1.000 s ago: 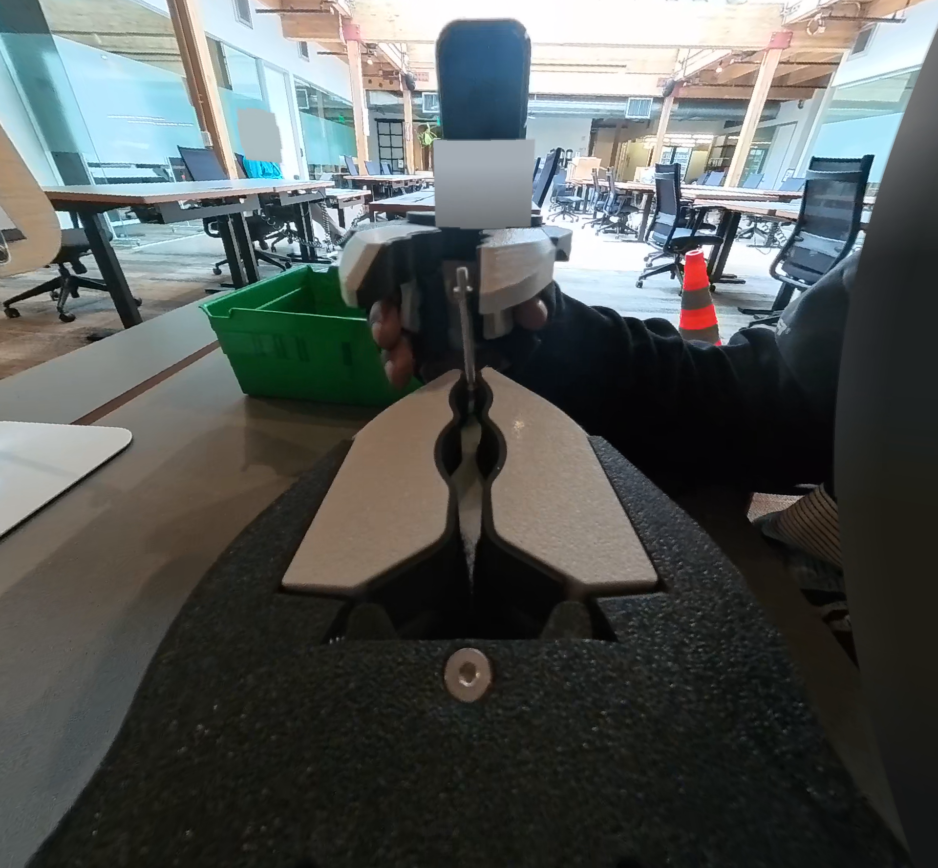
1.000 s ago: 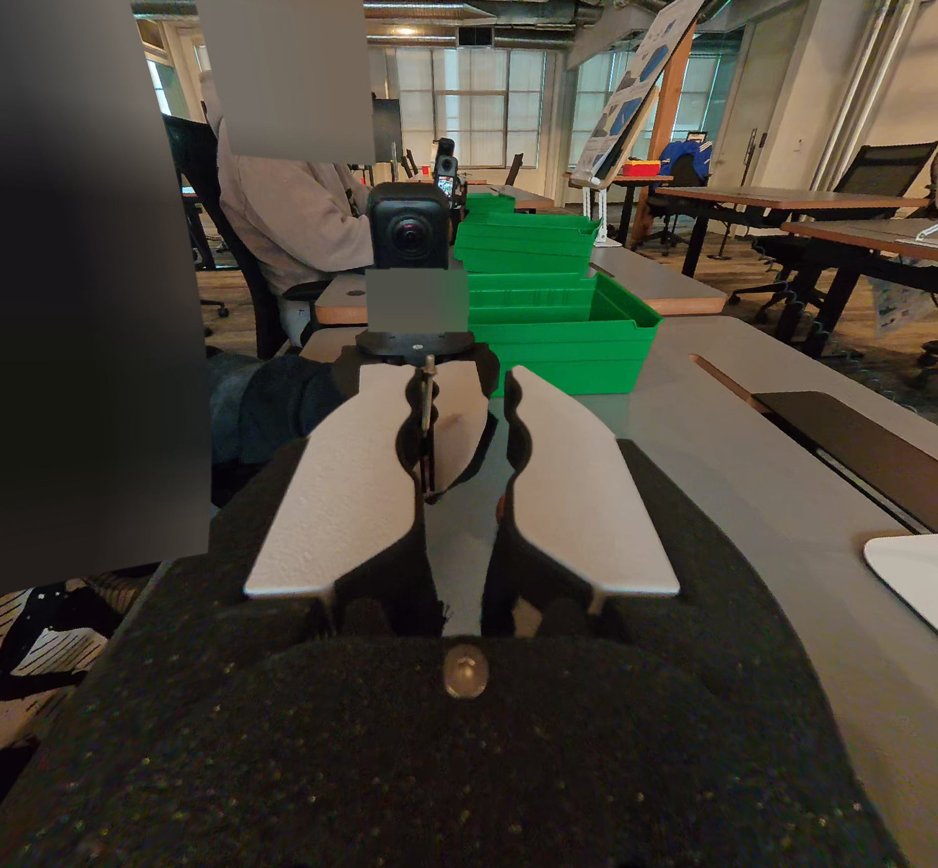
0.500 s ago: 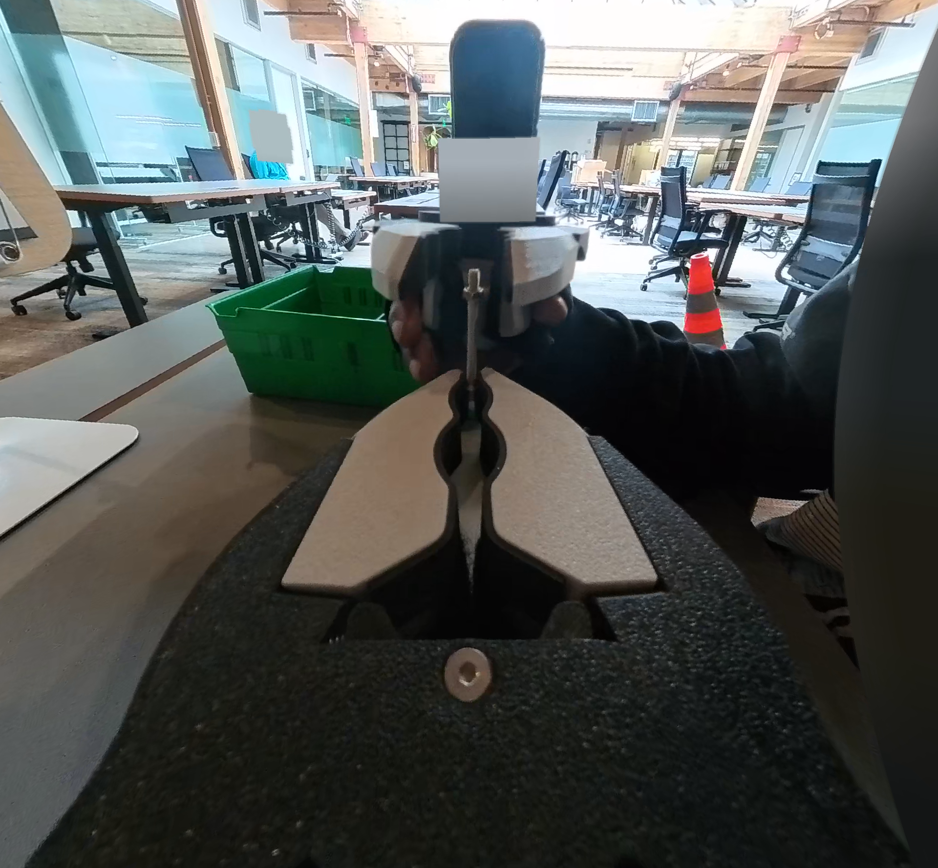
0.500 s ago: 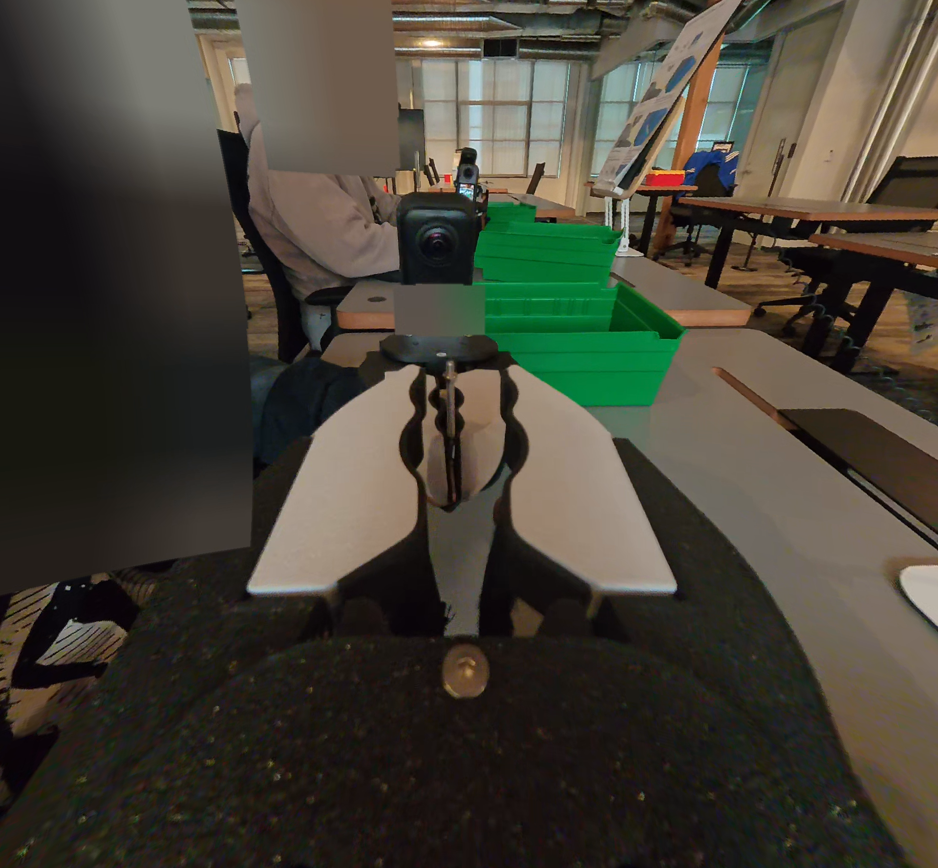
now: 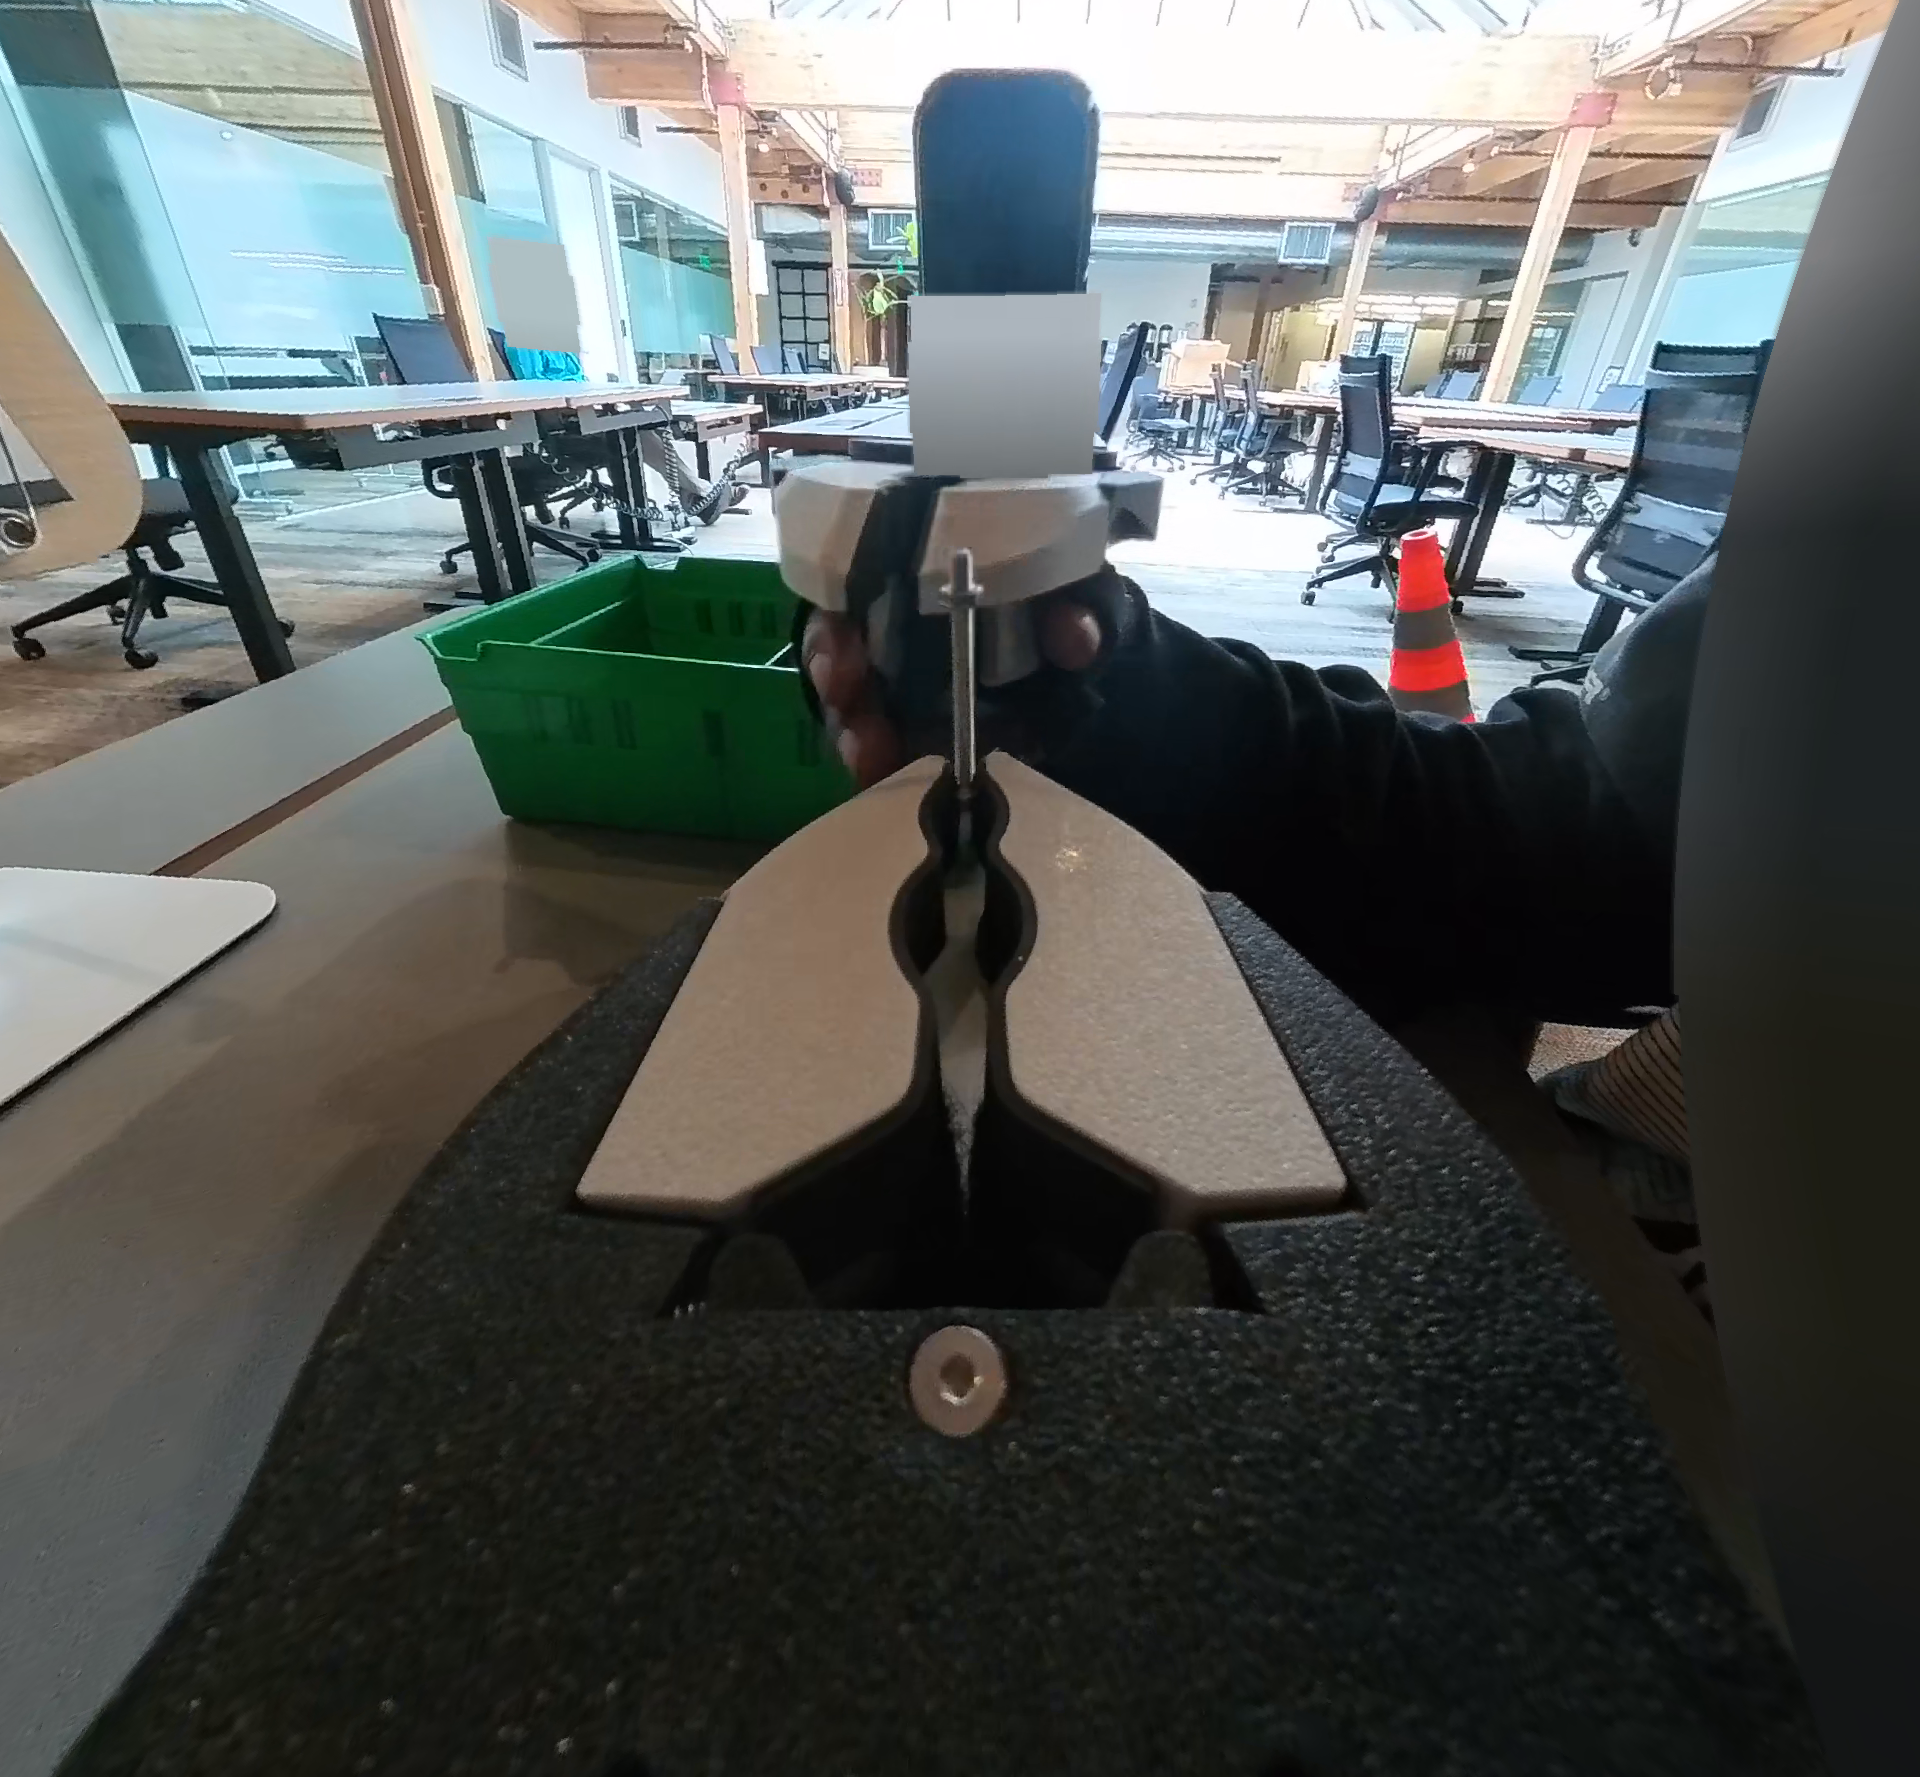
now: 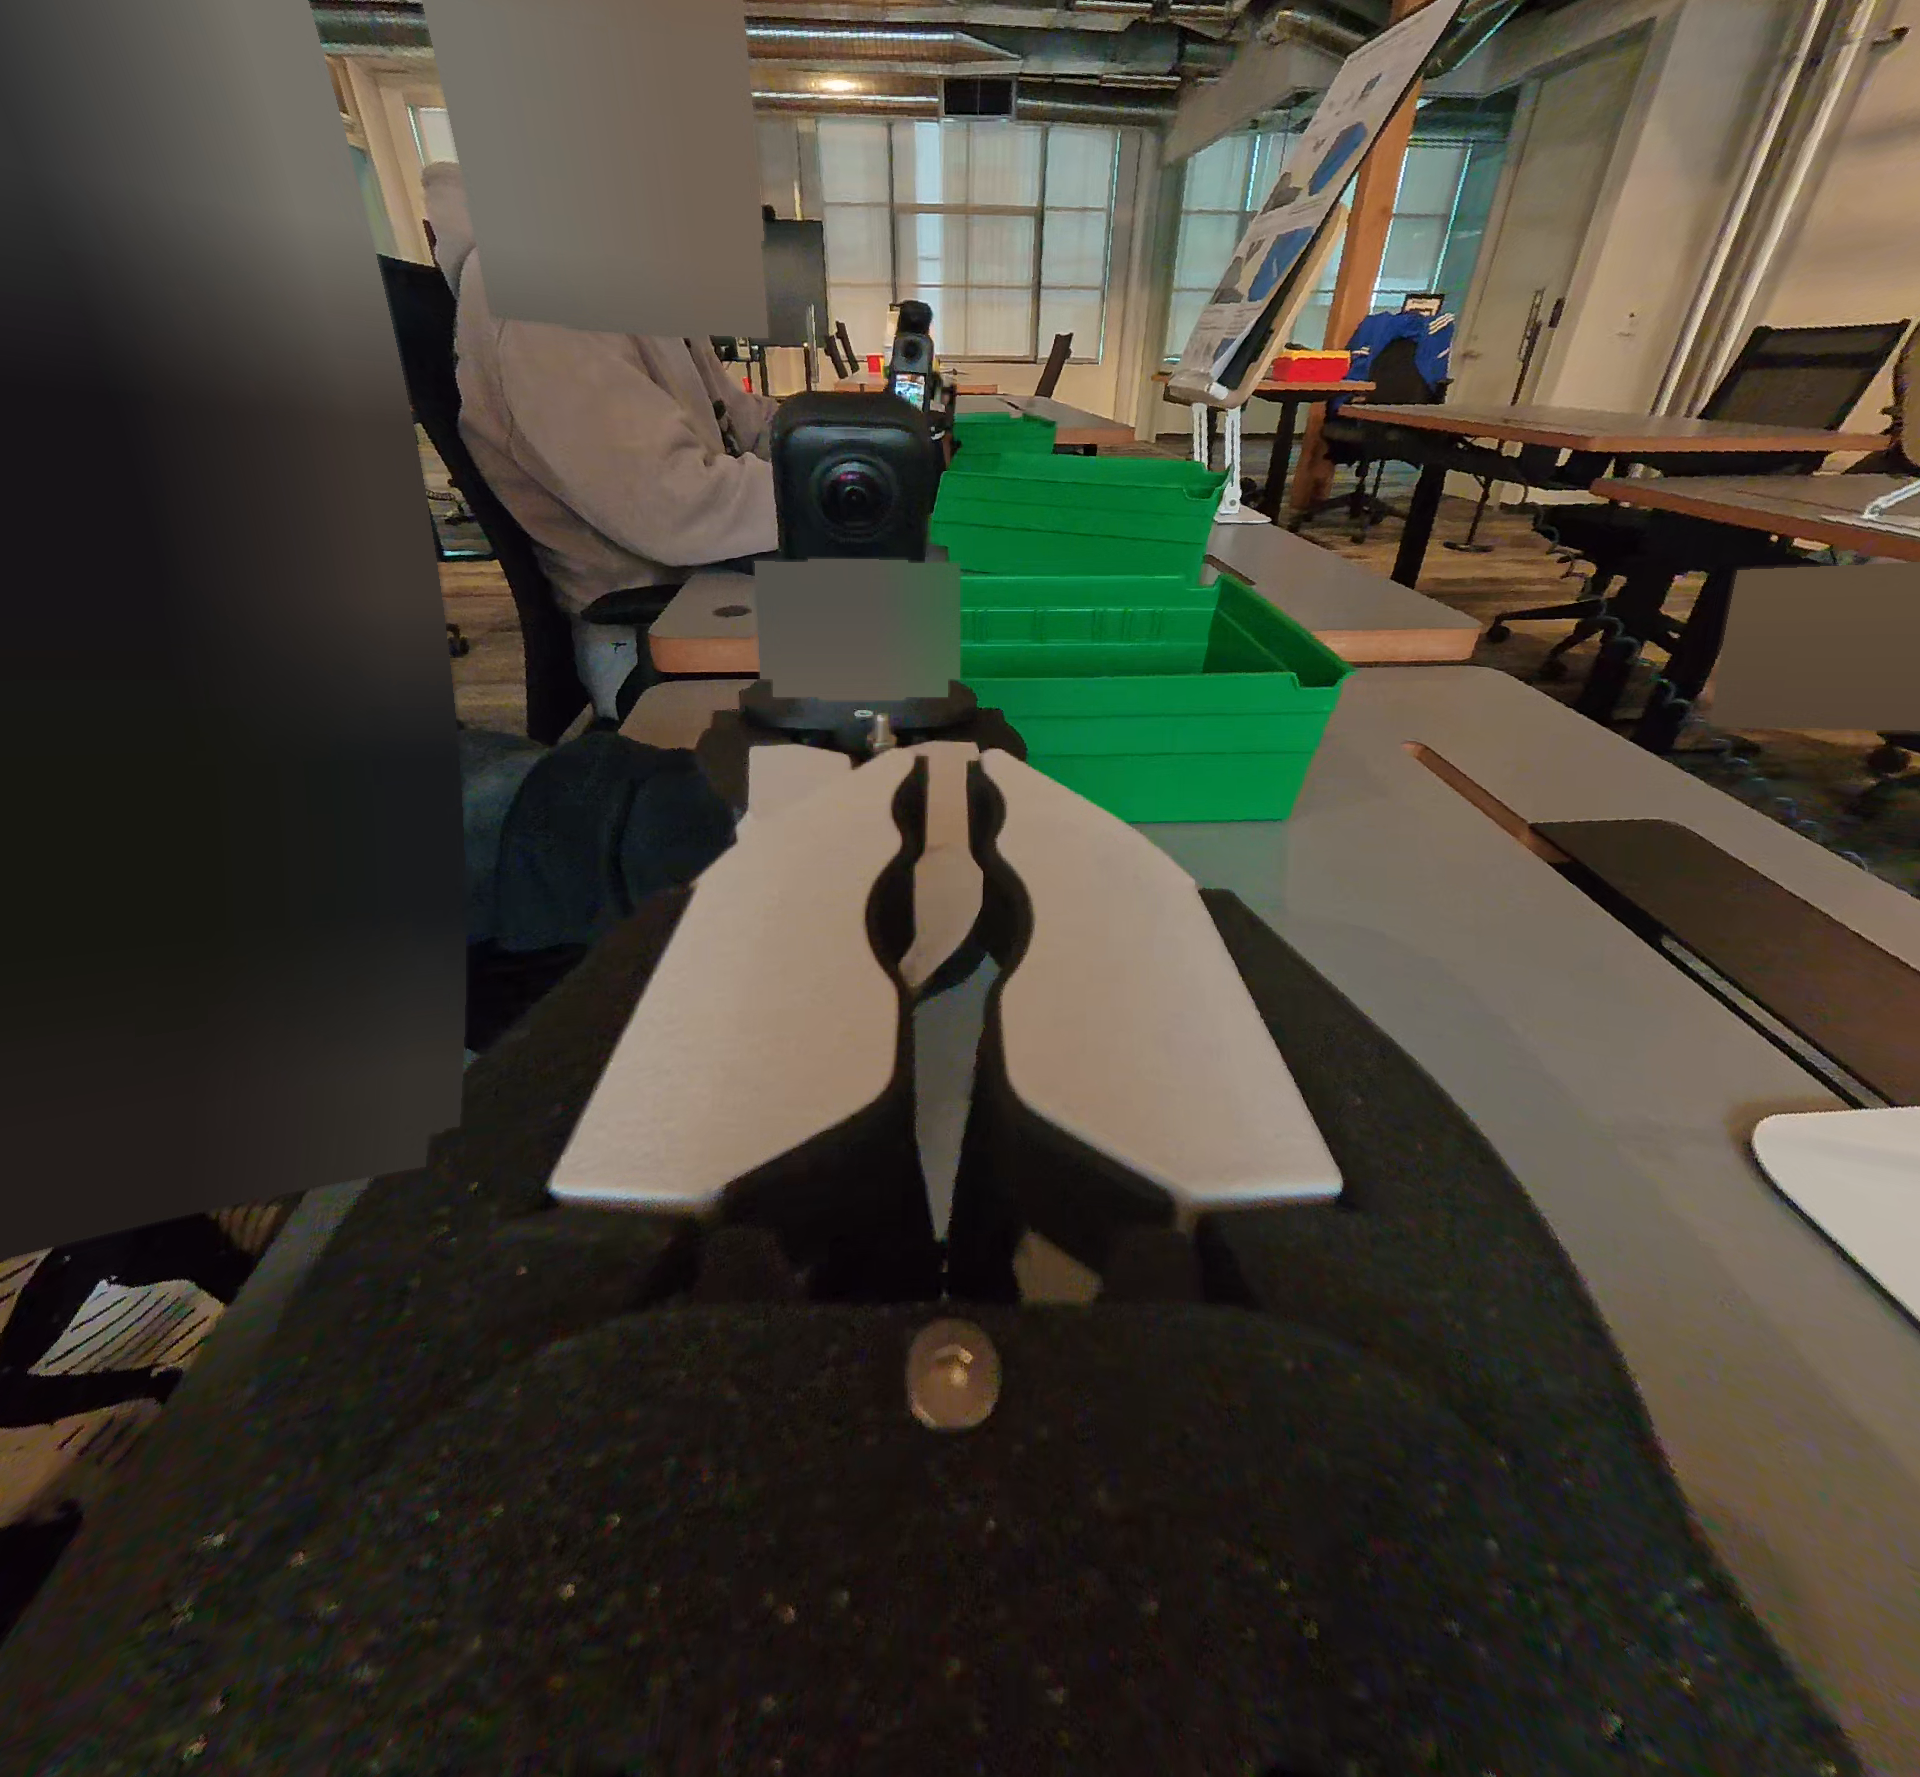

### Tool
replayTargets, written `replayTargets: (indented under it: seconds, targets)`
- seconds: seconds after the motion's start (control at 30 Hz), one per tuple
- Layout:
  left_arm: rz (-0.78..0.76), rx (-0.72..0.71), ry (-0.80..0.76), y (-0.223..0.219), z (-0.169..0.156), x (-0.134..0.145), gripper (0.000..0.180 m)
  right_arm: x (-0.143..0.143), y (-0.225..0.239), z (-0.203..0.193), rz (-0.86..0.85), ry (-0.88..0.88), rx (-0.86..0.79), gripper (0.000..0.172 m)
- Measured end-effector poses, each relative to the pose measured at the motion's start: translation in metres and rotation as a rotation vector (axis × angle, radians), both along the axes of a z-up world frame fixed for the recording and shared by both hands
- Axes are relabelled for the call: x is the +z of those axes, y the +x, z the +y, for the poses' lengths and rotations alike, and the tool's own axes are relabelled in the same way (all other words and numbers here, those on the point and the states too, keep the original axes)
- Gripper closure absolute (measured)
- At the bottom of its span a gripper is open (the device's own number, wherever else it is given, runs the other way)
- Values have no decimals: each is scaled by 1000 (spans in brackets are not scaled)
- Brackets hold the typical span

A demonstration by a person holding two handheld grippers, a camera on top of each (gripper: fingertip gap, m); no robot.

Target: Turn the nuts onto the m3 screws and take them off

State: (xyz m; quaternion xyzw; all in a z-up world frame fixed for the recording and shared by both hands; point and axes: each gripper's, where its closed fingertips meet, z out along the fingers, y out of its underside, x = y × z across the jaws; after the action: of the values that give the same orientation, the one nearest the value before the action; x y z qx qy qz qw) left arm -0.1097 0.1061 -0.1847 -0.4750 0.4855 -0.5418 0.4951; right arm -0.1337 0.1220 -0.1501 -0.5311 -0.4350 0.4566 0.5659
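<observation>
Right jaws have narrowed near the nut [image 5: 964,591] on the screw [image 5: 963,678] the left jaws clamp; misalignment could cross-thread it.

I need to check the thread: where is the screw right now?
In the left wrist view the screw stands upright at centre, its lower end pinched in the left gripper, right of the green bin.

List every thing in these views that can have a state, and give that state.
Left gripper: shut on thin silver screw, upright.
Small silver nut: threaded near screw's top.
Right gripper: narrow gap, nothing seen between fingers.
Green plastic bin: upright, open-topped.
</observation>
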Motion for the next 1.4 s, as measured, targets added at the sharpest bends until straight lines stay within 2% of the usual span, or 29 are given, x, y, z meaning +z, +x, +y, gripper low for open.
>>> replayTargets:
  seconds: [0.1,0.23,0.33,0.43,0.77,0.9,1.13,1.3,1.4]
  targets:
    - [1,3,-2,0,1,0,180,3,1,-3,18,5,16,164]
    - [6,7,-4,1,1,-1,180,2,-5,-7,23,-1,46,147]
    - [12,-1,-2,3,-1,-3,180,-2,-11,-7,2,1,45,143]
    - [20,-14,0,4,-3,-5,180,-5,-13,-6,-13,0,40,143]
    - [-7,-16,-1,0,-2,1,180,1,-1,-3,5,11,15,164]
    - [-6,-16,-1,0,-2,1,180,2,1,-5,15,19,24,161]
    - [1,-12,-5,1,-2,-1,180,-1,-11,-11,9,22,63,143]
    - [13,-22,-4,4,-5,-4,180,-5,-16,-10,-10,15,56,143]
    - [11,-28,-2,4,-6,-4,180,-5,-13,-7,-10,10,43,152]
